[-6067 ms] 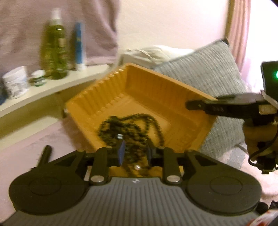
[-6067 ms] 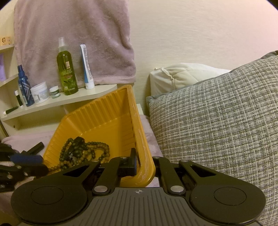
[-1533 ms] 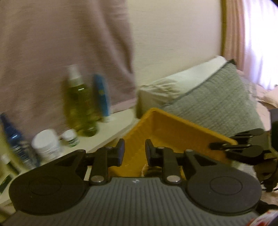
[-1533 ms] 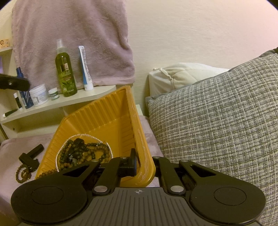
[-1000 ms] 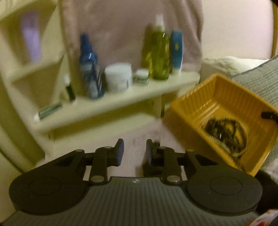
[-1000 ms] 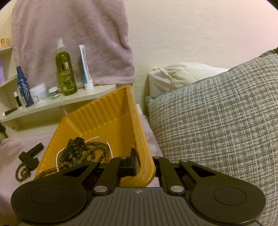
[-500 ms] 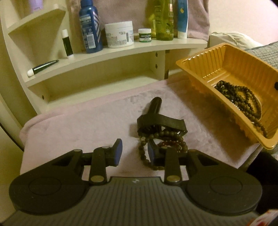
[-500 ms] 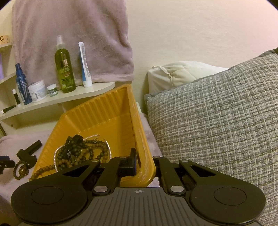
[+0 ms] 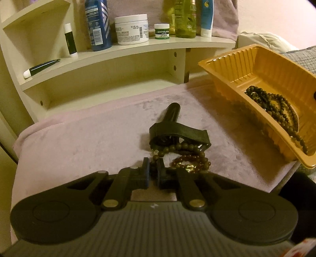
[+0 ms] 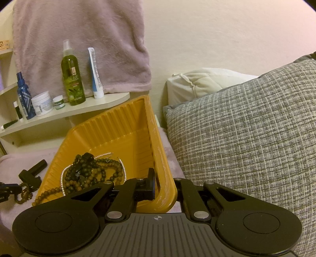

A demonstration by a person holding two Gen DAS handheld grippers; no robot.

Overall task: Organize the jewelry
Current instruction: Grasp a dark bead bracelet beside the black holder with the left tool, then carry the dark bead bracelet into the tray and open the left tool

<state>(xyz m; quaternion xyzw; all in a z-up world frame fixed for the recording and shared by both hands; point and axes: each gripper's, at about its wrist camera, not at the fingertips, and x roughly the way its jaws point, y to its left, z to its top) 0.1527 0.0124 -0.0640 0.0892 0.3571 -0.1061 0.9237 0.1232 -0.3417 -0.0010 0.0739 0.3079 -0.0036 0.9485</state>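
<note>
Closing down low over the pink blanket [image 9: 79, 142], the left hand-held gripper [image 9: 153, 168] has its jaws nearly together on a loop of the brown bead bracelet [image 9: 177, 156], with a bead or two caught between the pads. That bracelet lies on the blanket with an amber bracelet [image 9: 187, 161] tangled in it, both touching the near end of a black clip [image 9: 177, 134] whose handle points away toward the shelf [image 9: 138, 51]. To the right sits the tray [image 9: 227, 65], tilted, with dark bead strands [image 9: 276, 106] lying along its floor. On the shelf stand a blue bottle [image 9: 97, 25], a white jar [image 9: 132, 29], a small green-labelled pot [image 9: 162, 30], a green bottle [image 9: 185, 17] and a blue tube [image 9: 206, 17]; a lip balm [image 9: 70, 41] stands further left and a pen-like stick [image 9: 40, 68] lies flat

From the right wrist view, the right hand-held gripper [image 10: 164, 187] is clamped shut on the near wall of the tray [image 10: 162, 158], one finger inside and one outside, holding it tipped up. Inside lie dark bead strands [image 10: 88, 172] and a thin pearl strand [image 10: 64, 174], piled toward the lower left corner, one bead strand trailing to the rim. Left of the tray, on the blanket [image 10: 11, 158], are the clip [image 10: 32, 174] and the bracelets [image 10: 24, 193], with the left gripper's tip [image 10: 7, 189] at them at the picture's edge. A grey cushion [image 10: 246, 138] fills the right, a white pillow [image 10: 201, 83] behind it, and a towel [image 10: 79, 39] hangs above the shelf [image 10: 88, 110]
</note>
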